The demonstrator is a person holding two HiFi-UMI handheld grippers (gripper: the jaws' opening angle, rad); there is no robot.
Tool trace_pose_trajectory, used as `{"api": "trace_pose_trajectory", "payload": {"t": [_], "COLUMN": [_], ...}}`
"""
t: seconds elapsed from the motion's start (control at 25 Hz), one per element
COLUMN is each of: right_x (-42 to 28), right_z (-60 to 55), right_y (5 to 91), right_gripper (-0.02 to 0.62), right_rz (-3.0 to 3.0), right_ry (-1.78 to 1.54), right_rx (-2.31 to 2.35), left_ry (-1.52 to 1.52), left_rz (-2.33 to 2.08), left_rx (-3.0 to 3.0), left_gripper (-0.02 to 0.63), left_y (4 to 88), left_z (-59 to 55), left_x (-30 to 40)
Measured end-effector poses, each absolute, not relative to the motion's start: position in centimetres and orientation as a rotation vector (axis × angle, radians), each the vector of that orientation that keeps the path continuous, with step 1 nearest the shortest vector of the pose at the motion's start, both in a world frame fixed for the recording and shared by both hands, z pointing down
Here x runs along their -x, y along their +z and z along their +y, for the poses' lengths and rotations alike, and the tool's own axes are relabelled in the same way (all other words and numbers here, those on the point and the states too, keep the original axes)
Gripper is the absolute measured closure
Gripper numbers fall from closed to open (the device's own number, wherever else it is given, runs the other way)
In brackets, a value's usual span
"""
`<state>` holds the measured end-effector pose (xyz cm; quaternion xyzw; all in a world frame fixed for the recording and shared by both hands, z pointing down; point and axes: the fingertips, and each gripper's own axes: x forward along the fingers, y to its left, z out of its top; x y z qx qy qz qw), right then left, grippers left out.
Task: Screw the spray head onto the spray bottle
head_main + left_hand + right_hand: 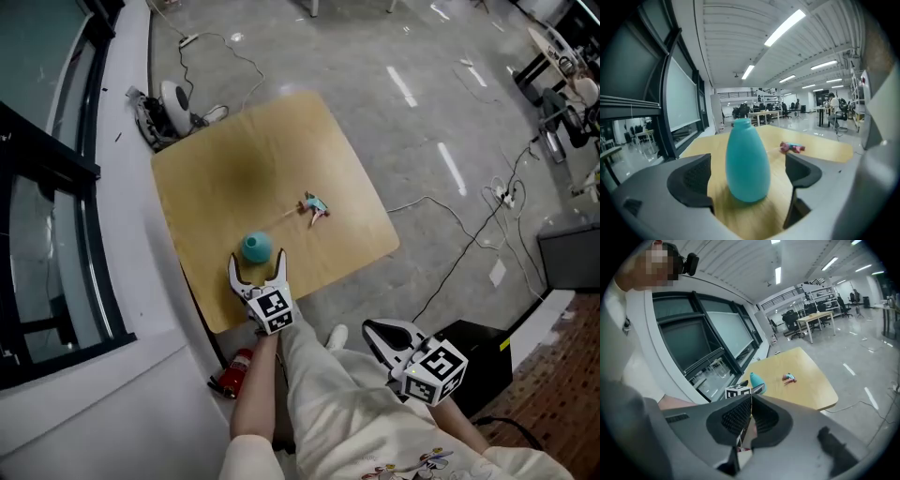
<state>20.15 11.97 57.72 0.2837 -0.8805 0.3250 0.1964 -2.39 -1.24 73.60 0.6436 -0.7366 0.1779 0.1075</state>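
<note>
1. Jaws of our left gripper [258, 261] stand as wide apart as they go, and they grip nothing.
2. Between those jaws we see the teal spray bottle [747, 164], upright on the wooden table [234, 159] with its neck bare. A gap shows on each side of it, so neither pad touches it.
3. Beyond the left gripper's tips, past the spray bottle and a little to its right, the spray head [315, 208] lies on its side on the table. It is well apart from the bottle and from both grippers.
4. We hold our right gripper [375, 330] off the table, nearer our body than the left gripper and to its right, above our pale trousers.
5. Its jaws are pressed together, with nothing between them.
6. In the right gripper view, the left gripper's marker cube [737, 392] and the bottle sit just ahead of the closed tips, and the spray head lies farther on.
</note>
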Motion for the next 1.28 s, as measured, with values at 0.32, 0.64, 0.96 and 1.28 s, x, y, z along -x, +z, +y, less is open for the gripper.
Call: {"api": "trace_pose_trajectory", "payload": {"t": [0.32, 0.64, 0.96, 1.28], "right_x": [-19.0, -15.9, -13.2, -7.8], "right_z": [10.1, 9.4, 3.6, -8.2], "right_y": [61.1, 61.9, 61.1, 63.1], "right_gripper": [0.588, 0.588, 0.588, 0.572], "right_rz": [-2.37, -2.383, -2.413, -2.241], "right_ry": [0.952, 0.939, 0.988, 1.669], "right_rx": [-0.823, -0.749, -0.82, -1.045], "left_ry": [0.484, 0.526, 0.561, 0.461], "left_rz": [-2.146, -2.111, -2.023, -1.941], "left_rx": [-1.863, -1.884, -2.093, -2.163], "left_gripper": [0.13, 0.19, 0.19, 0.19], "left_y": [78.0, 78.2, 69.3, 61.2], "left_z": [-5.5, -7.2, -4.7, -3.0], "left_x": [4.3, 4.4, 2.2, 4.0]}}
